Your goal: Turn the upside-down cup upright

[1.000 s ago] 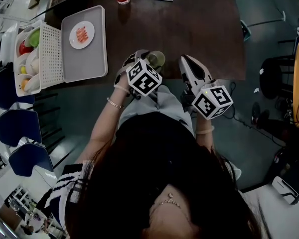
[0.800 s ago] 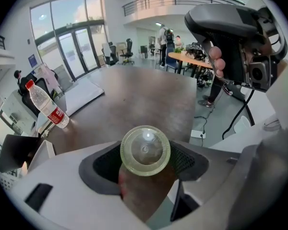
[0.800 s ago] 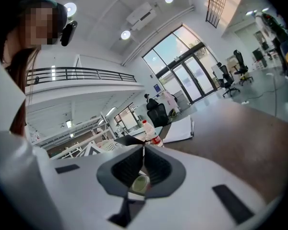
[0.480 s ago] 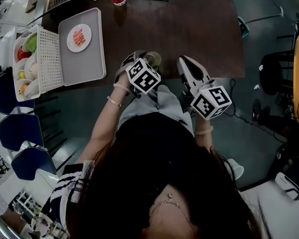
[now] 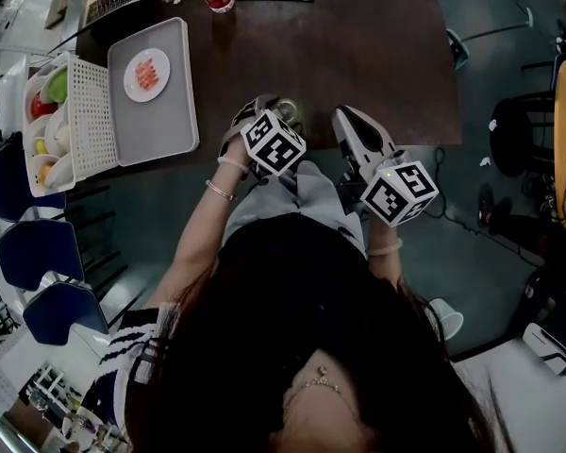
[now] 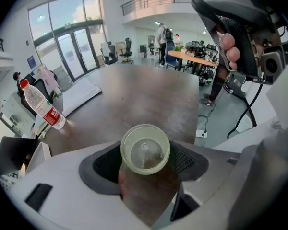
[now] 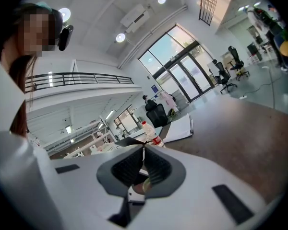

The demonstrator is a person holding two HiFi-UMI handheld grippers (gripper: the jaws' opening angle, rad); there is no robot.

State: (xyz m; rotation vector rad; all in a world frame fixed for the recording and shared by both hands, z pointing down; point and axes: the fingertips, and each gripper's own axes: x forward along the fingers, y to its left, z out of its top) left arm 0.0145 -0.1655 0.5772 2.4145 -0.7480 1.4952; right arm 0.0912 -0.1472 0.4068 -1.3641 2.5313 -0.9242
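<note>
One pale green cup point(image 6: 145, 149) is seen end-on at the near edge of the dark table point(image 5: 358, 55), clamped between the pads of the left gripper point(image 6: 144, 158); the right gripper point(image 7: 143, 150) is held just beside it, jaws pressed together on nothing

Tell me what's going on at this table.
A person is at the near edge of a dark table with a gripper in each hand. The left gripper is closed on a translucent cup, its pads against the cup's sides. The end facing that gripper's camera looks like the base, so the cup seems not yet turned upright. The right gripper is shut and empty, held alongside.
</note>
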